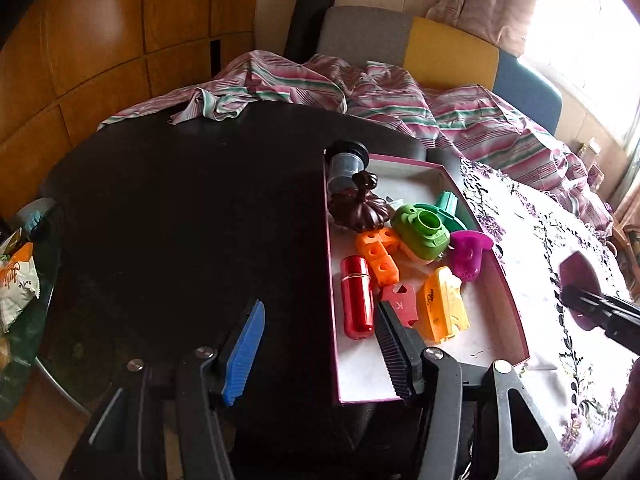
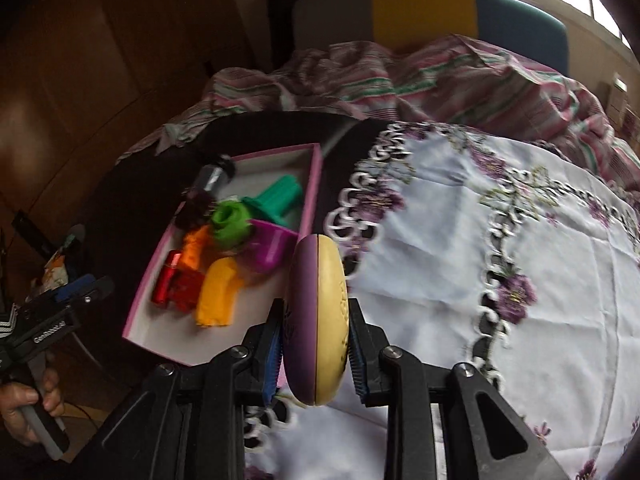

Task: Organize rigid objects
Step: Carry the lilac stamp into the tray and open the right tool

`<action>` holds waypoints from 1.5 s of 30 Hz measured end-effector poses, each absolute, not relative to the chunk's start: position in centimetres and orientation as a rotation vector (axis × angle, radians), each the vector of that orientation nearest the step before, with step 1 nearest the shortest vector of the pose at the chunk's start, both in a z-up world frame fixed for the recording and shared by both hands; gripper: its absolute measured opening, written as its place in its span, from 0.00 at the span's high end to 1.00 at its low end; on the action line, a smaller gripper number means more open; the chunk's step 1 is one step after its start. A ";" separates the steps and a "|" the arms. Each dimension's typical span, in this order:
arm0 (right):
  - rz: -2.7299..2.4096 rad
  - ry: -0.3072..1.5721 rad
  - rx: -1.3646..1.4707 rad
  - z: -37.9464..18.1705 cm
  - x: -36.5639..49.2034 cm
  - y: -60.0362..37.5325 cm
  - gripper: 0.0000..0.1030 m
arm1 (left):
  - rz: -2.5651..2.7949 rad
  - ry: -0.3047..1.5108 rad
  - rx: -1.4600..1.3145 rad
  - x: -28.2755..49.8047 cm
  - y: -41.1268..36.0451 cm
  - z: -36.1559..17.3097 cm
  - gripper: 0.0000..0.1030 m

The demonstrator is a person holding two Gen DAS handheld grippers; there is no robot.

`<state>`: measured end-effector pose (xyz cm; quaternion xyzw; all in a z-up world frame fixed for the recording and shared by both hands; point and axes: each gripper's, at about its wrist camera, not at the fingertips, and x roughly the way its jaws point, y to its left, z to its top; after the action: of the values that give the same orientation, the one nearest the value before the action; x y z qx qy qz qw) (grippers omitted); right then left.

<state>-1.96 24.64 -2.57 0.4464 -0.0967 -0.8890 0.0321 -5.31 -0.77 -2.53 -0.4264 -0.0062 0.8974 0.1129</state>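
Note:
A pink-edged cardboard box (image 1: 516, 312) (image 2: 316, 168) holds several small plastic items: a red cylinder (image 1: 357, 298), an orange block (image 1: 380, 254), a green piece (image 1: 420, 232), a magenta cup (image 1: 468, 254) and a dark brown lid (image 1: 358, 206). My left gripper (image 1: 320, 344) is open and empty at the box's near left edge. My right gripper (image 2: 316, 344) is shut on a purple and cream disc-shaped case (image 2: 320, 316), held on edge above the cloth beside the box. The case also shows in the left wrist view (image 1: 578, 280).
The box sits on a dark table (image 1: 180, 220). A white cloth with purple flowers (image 2: 500, 280) covers the right part. A striped blanket (image 1: 400, 100) lies behind. Bags (image 1: 18, 280) sit at the left edge.

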 end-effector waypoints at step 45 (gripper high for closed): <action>-2.736 -0.222 1.524 -8.9 -9.3 20.1 0.72 | 2.702 -0.027 -1.238 -4.8 -2.6 -2.0 0.35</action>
<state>-9.35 20.13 -8.87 0.4853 -0.0707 -0.8715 0.0012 -4.84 -2.64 -2.04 -0.4151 -0.0092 0.9058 0.0845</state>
